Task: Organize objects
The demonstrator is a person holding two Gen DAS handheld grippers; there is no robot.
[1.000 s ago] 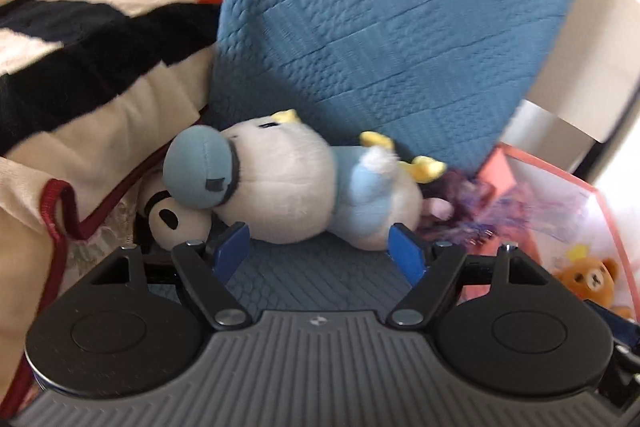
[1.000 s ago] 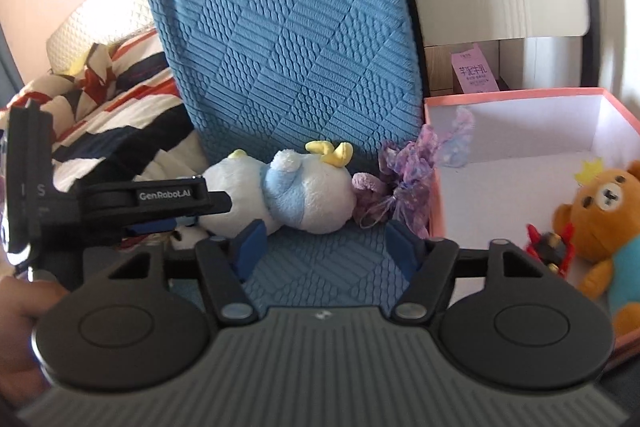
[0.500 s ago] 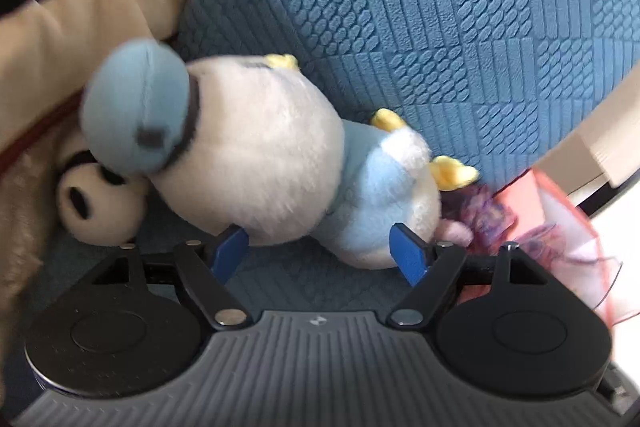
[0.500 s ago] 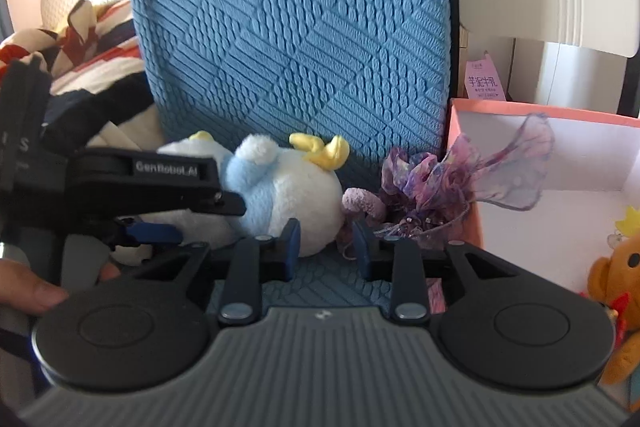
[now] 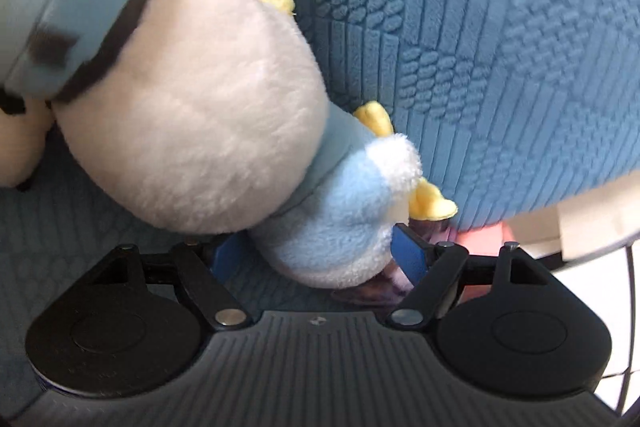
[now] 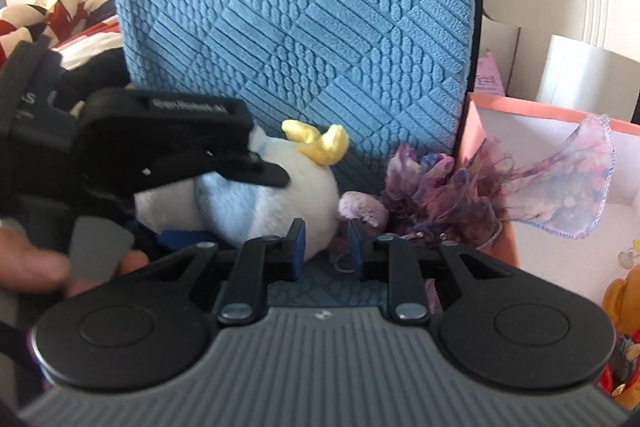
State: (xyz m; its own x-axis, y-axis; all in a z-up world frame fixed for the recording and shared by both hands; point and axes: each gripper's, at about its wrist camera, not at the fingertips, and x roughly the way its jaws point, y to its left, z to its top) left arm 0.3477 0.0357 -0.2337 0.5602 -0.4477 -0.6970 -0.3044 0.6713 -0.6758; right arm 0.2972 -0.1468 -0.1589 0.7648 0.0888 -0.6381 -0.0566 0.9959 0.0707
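- Left wrist view: the left hand-held gripper (image 5: 320,259) stands with its jaws spread to either side of the light-blue body of a plush duck (image 5: 224,115). The right blue pad is at the fur's edge; the left pad is partly hidden under the toy, so I cannot tell whether either presses.
- The duck lies on its side on the seat of a chair with a blue textured cushion (image 5: 500,47), its blue cap (image 5: 60,7) toward the upper left and its yellow feet toward the backrest.
- A cream plush with black patches (image 5: 16,151) lies just beside the duck's head at the left edge.
- Right wrist view: the right hand-held gripper (image 6: 323,247) has just been closing; its jaws stand narrow, with only a few purple threads between the pads, gripping nothing that I can see.
- A purple ruffled toy (image 6: 436,187) lies just beyond those fingers, beside the duck's rear and against a pink-rimmed box (image 6: 540,107).
- The box holds an orange teddy bear (image 6: 624,303) at the right edge.
- A striped blanket (image 6: 60,15) lies at the far left.
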